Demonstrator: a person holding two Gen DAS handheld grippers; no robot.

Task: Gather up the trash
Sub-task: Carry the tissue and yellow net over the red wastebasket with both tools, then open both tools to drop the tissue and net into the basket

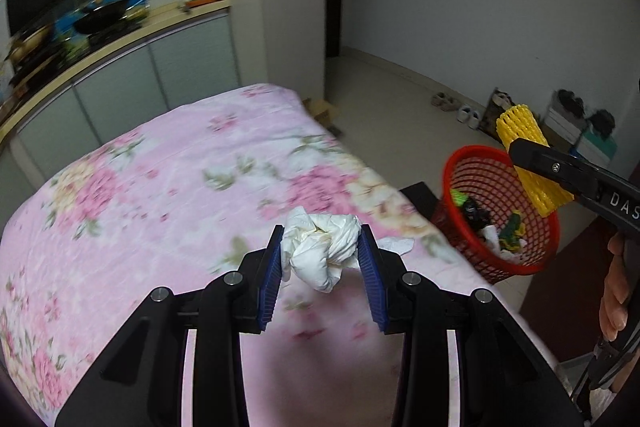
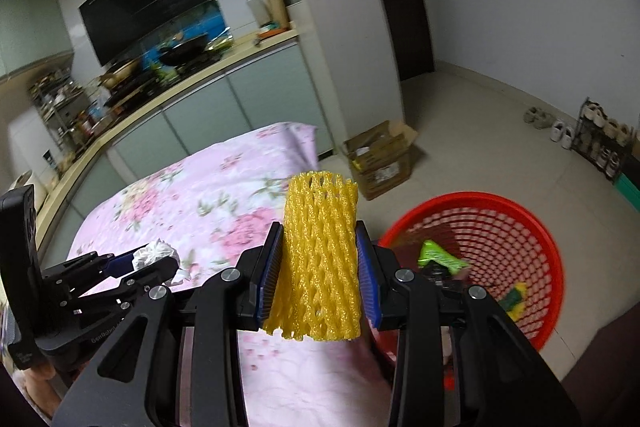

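Note:
My left gripper (image 1: pixel 320 239) is shut on a crumpled white paper wad (image 1: pixel 318 251) and holds it above the pink floral table cover (image 1: pixel 160 187). My right gripper (image 2: pixel 319 239) is shut on a yellow foam net sleeve (image 2: pixel 318 259), upright between the blue pads. In the left wrist view the sleeve (image 1: pixel 524 147) hangs over the near rim of the red mesh basket (image 1: pixel 472 163). The basket (image 2: pixel 520 227) stands on the floor right of the table and holds green, black, yellow and white scraps. The left gripper with its wad (image 2: pixel 154 253) shows at the right wrist view's left.
A small white scrap (image 1: pixel 396 245) lies on the cover near the table's right edge. An open cardboard box (image 2: pixel 380 157) sits on the floor past the table. Shoes and a shoe rack (image 2: pixel 600 139) line the far wall. A kitchen counter (image 1: pixel 120 39) runs behind the table.

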